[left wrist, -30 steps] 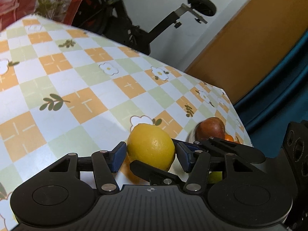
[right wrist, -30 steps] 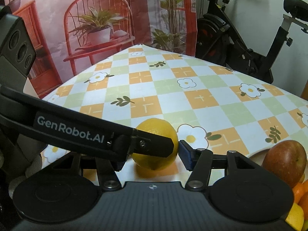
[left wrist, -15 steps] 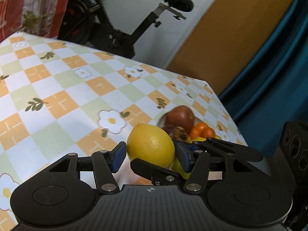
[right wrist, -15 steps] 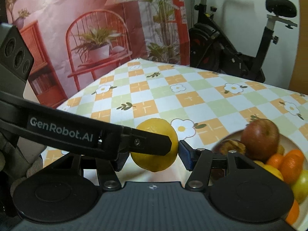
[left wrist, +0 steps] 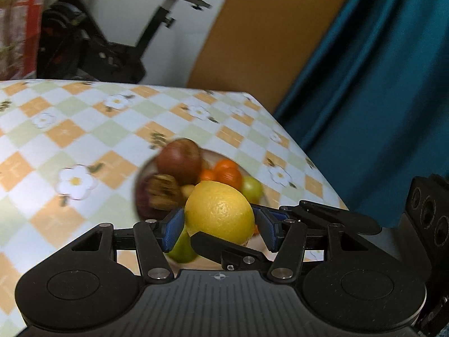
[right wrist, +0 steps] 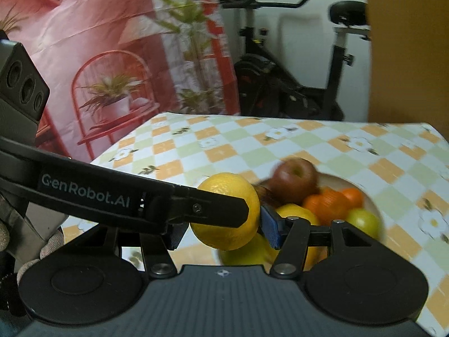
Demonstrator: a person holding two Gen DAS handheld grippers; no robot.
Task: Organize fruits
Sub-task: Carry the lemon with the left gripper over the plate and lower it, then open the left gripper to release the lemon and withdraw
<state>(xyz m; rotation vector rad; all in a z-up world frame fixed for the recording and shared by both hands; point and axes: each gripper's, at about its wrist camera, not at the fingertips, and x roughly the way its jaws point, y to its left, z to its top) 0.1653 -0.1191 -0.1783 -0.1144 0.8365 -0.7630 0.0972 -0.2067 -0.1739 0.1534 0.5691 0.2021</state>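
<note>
A yellow lemon (left wrist: 220, 212) is clamped from both sides: my left gripper (left wrist: 220, 229) and my right gripper (right wrist: 224, 229) each have blue pads against it, crossing each other. The lemon (right wrist: 227, 210) hangs just above the near edge of a white fruit plate (left wrist: 216, 154). The plate (right wrist: 373, 196) holds a red apple (left wrist: 179, 160), several small oranges (left wrist: 227, 172), a green fruit (left wrist: 251, 189), a brown fruit (left wrist: 164, 192) and yellow fruit (right wrist: 297, 213). The left gripper's finger (right wrist: 207, 210) crosses the lemon in the right wrist view.
The table has an orange, green and white checked cloth (left wrist: 70, 134). Its far edge and right corner (left wrist: 252, 98) are near. An exercise bike (right wrist: 280, 84) stands behind the table, a teal curtain (left wrist: 378, 98) to the right, a red plant backdrop (right wrist: 98, 56) to the left.
Both grippers have carried the lemon up off the table and to the right, over the fruit plate. The plate has come fully into view.
</note>
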